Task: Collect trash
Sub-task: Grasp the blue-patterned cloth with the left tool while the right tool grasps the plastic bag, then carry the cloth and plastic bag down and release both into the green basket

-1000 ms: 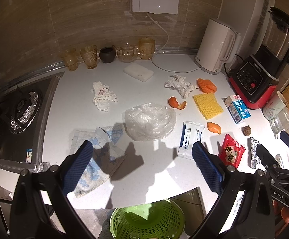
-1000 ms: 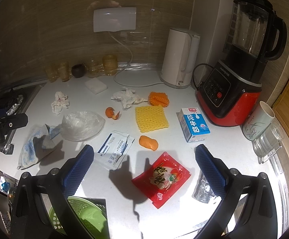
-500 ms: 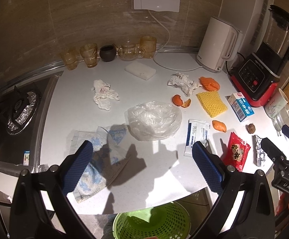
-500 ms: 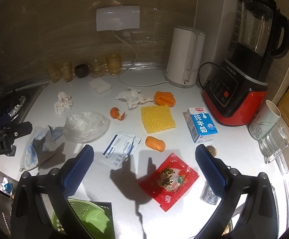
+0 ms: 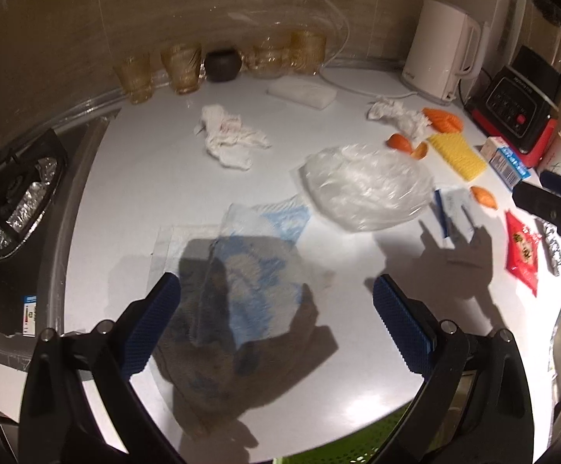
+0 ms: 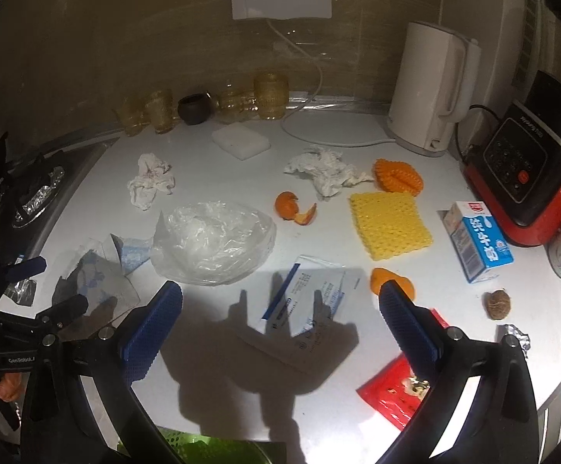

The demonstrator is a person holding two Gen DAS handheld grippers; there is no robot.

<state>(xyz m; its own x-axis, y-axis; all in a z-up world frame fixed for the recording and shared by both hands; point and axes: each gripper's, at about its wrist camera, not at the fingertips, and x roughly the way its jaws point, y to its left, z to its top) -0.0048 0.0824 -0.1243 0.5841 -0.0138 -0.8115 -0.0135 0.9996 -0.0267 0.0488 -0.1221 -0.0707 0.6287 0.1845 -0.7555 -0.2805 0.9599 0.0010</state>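
Note:
Trash lies across the white counter [image 5: 358, 309]. My left gripper [image 5: 276, 324] is open and empty, low over a blue-and-white plastic wrapper [image 5: 257, 270]. Beyond it lie a clear plastic bag [image 5: 365, 189] and a crumpled tissue [image 5: 230, 139]. My right gripper [image 6: 280, 324] is open and empty above a white-and-blue packet [image 6: 307, 301]. An orange peel [image 6: 390, 282] sits by its right finger, and a red snack packet [image 6: 396, 398] lies below it. A green basket [image 6: 218, 450] shows under the counter's front edge.
A white kettle [image 6: 431, 89], a red blender [image 6: 532, 178], a milk carton [image 6: 478, 239], a yellow sponge cloth [image 6: 389, 224], an orange scrubber [image 6: 398, 178], another tissue [image 6: 327, 170], a walnut [image 6: 497, 303] and foil [image 5: 553, 251] stand right. Glasses [image 5: 180, 65] line the back wall; a stove [image 5: 17, 193] lies left.
Both grippers have moved forward and down toward the counter. The left one is now close over the blue-and-white wrapper, the right one over the white packet. Both stay open.

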